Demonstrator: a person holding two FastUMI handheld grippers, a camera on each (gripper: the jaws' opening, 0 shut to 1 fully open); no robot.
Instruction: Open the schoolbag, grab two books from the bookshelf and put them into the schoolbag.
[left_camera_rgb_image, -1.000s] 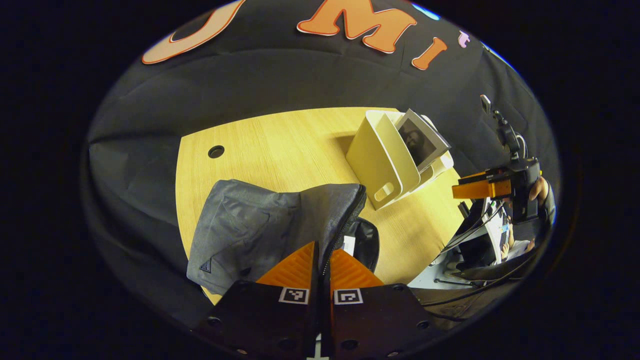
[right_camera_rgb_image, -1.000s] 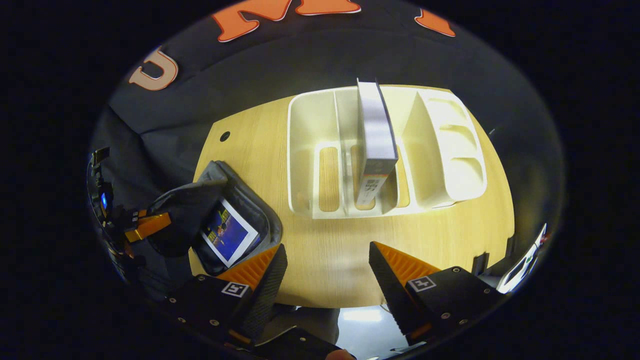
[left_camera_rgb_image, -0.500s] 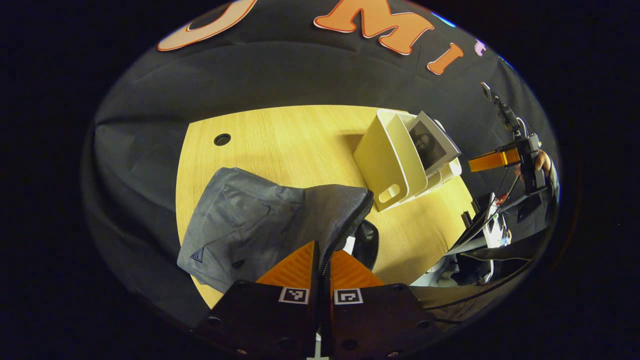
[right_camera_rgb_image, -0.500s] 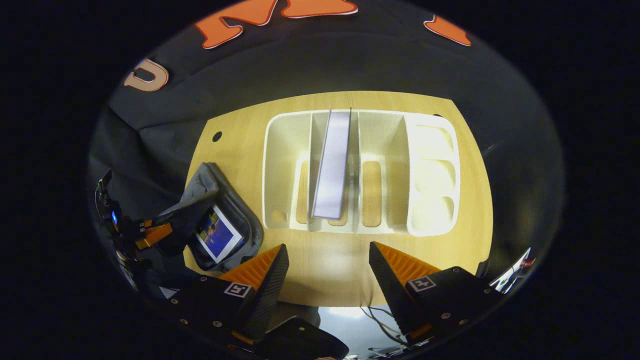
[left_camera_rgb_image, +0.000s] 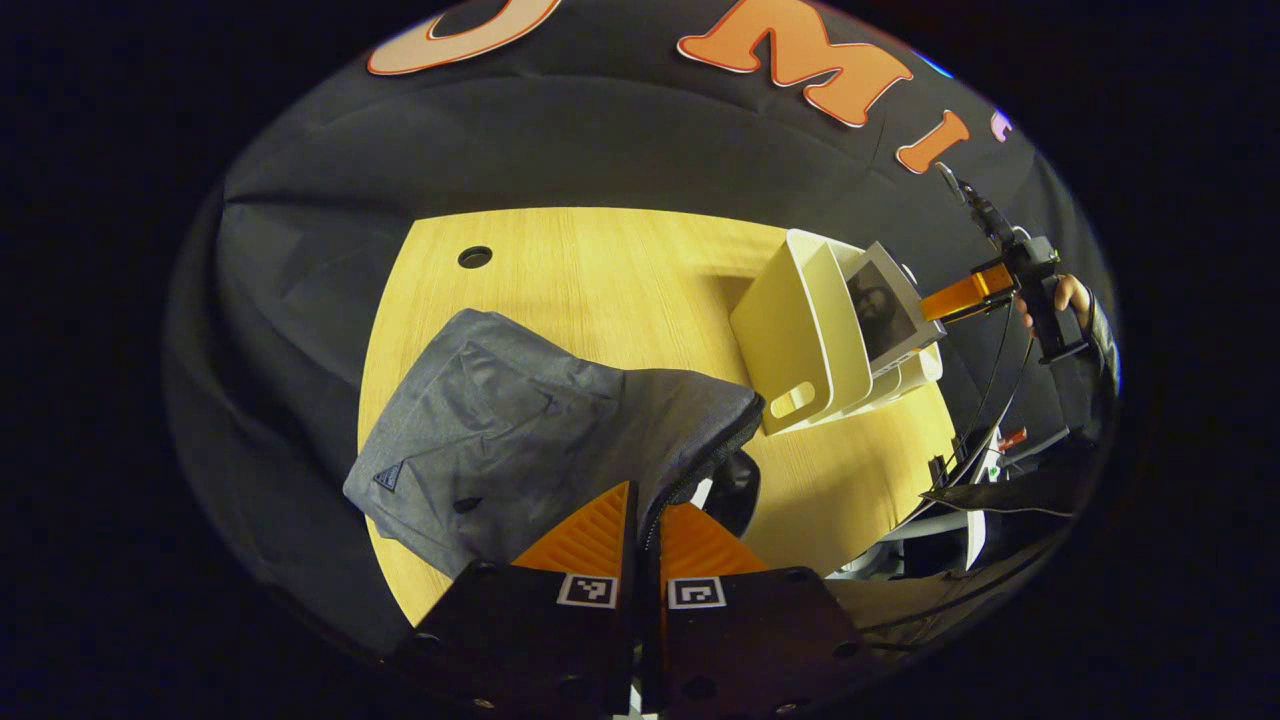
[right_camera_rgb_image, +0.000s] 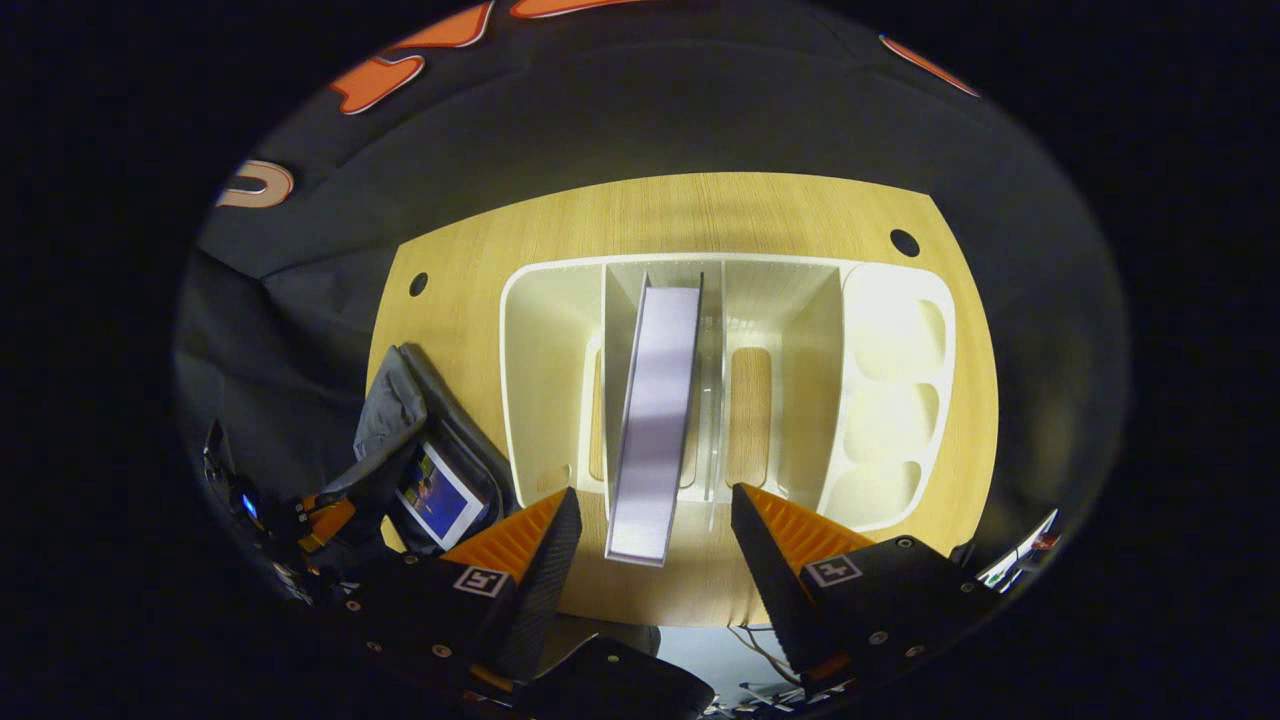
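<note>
Left claw (left_camera_rgb_image: 648, 515): the two orange fingers are pressed together on the zipper edge of the grey schoolbag (left_camera_rgb_image: 530, 430), at the bag's open mouth. The fabric passes between the fingertips, so the claw reads as clamped on the bag; the exact contact point is partly hidden by the fingers and is probably the flap rim. The schoolbag lies on the wooden desk (left_camera_rgb_image: 600, 270), its body extending away from the claw toward the left of the left gripper view.

In the right gripper view the same schoolbag (right_camera_rgb_image: 400, 420) sits at the desk's left edge with its mouth held open. One book with a blue cover (right_camera_rgb_image: 440, 495) lies inside the opening.

Right claw (right_camera_rgb_image: 650, 520): fingers spread wide apart, gripping nothing. It is positioned above the front of the white bookshelf (right_camera_rgb_image: 530, 330), which stands on the desk (right_camera_rgb_image: 680, 210).

Remaining book (right_camera_rgb_image: 655, 420): it stands on edge in the second compartment from the left, between two dividers, leaning slightly. Its near end projects past the front rim of the bookshelf and lies between the two open fingers, nearer the left finger, touching neither.

In the left gripper view the bookshelf (left_camera_rgb_image: 800, 340) stands to the right of the schoolbag, well apart from it, with the book (left_camera_rgb_image: 885, 315) rising out of it. The right claw (left_camera_rgb_image: 950, 298), held by a hand (left_camera_rgb_image: 1070, 295), is just beside the book's upper edge.
</note>
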